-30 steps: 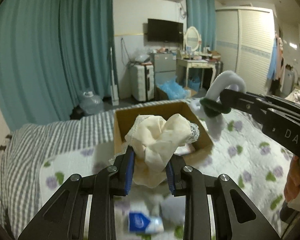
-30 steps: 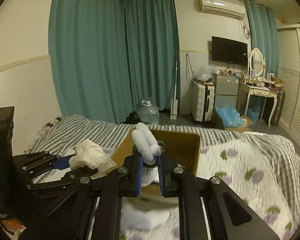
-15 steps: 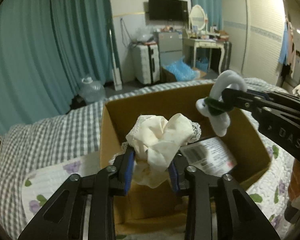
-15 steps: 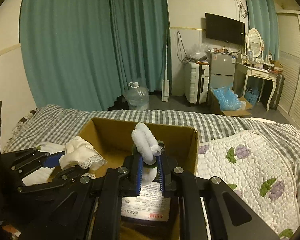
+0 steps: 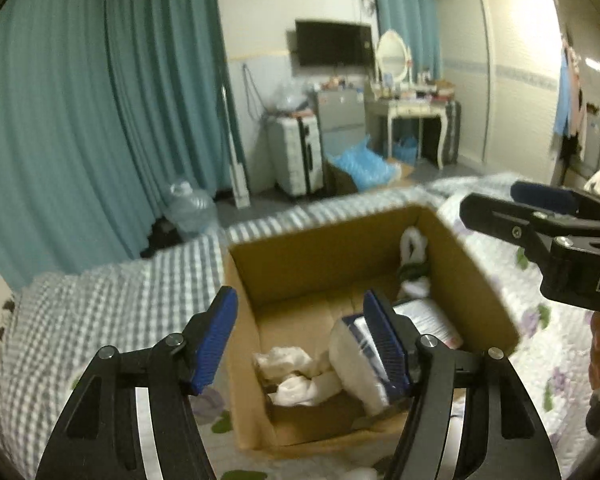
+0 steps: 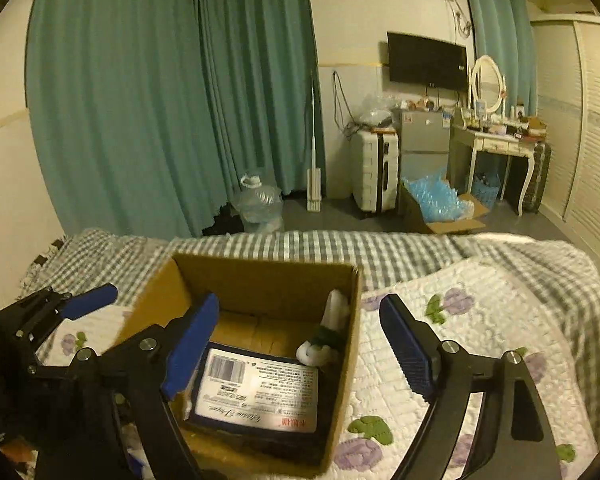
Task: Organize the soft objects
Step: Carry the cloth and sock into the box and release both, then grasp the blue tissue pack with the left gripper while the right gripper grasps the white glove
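An open cardboard box (image 5: 244, 320) (image 6: 356, 320) sits on the bed. Inside lie a cream lace cloth (image 5: 296, 376), a white fluffy toy with a green band (image 5: 412, 256) (image 6: 328, 332) against the right wall, and a wrapped pack with a printed label (image 5: 356, 356) (image 6: 256, 396). My left gripper (image 5: 300, 340) is open and empty above the box's near left corner. My right gripper (image 6: 300, 344) is open and empty above the box; it also shows at the right in the left wrist view (image 5: 540, 220).
The box rests on a floral quilt (image 6: 480, 320) over a grey checked blanket (image 5: 112, 300). Beyond the bed are teal curtains (image 6: 172, 100), a water jug (image 6: 260, 200), a white suitcase (image 6: 374, 172), a dressing table (image 6: 496, 144) and a wardrobe (image 5: 516, 76).
Both grippers opened. The cream cloth dropped from my left gripper into the box, and the white toy dropped from my right gripper to the box's right wall. Both grippers drew back slightly.
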The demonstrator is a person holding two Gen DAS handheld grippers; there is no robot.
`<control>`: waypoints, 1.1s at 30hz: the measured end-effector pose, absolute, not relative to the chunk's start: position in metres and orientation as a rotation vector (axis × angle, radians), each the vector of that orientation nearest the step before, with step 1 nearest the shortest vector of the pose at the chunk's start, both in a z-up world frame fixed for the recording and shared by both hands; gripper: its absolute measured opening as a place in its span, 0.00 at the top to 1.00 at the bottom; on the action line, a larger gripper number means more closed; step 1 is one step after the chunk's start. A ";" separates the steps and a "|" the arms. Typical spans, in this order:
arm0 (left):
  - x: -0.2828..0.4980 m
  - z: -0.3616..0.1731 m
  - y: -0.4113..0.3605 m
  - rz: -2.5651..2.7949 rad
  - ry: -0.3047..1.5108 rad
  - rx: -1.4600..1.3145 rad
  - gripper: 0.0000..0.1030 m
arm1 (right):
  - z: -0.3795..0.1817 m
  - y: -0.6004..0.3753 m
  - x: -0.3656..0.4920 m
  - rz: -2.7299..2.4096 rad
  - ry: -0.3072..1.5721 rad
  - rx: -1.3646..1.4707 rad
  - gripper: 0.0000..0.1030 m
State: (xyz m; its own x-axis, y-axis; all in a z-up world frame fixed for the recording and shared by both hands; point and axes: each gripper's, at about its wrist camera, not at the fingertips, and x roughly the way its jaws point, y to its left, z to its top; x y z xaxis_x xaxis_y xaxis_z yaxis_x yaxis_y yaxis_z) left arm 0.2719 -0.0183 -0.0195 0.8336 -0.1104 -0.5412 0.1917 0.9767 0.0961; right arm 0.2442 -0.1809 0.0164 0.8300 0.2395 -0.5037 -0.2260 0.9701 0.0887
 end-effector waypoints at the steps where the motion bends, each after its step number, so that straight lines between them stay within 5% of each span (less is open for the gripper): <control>1: 0.264 -0.009 -0.016 -0.163 0.545 0.136 0.36 | 0.028 -0.182 0.234 0.246 0.519 0.023 0.18; 5: 0.225 0.035 -0.006 -0.159 0.449 0.095 0.35 | 0.067 -0.183 0.193 0.250 0.440 0.007 0.10; 8: 0.194 0.066 0.000 -0.158 0.394 0.080 0.22 | 0.095 -0.180 0.159 0.251 0.387 -0.025 0.06; 18: 0.118 0.122 0.021 -0.099 0.297 0.102 0.22 | 0.158 -0.173 0.064 0.267 0.272 -0.085 0.02; 25: 0.097 0.088 0.028 -0.051 0.341 0.132 0.22 | 0.140 -0.163 0.031 0.298 0.248 -0.110 0.01; 33: 0.107 -0.005 0.036 -0.026 0.500 0.091 0.22 | 0.044 -0.137 0.056 0.361 0.408 -0.139 0.01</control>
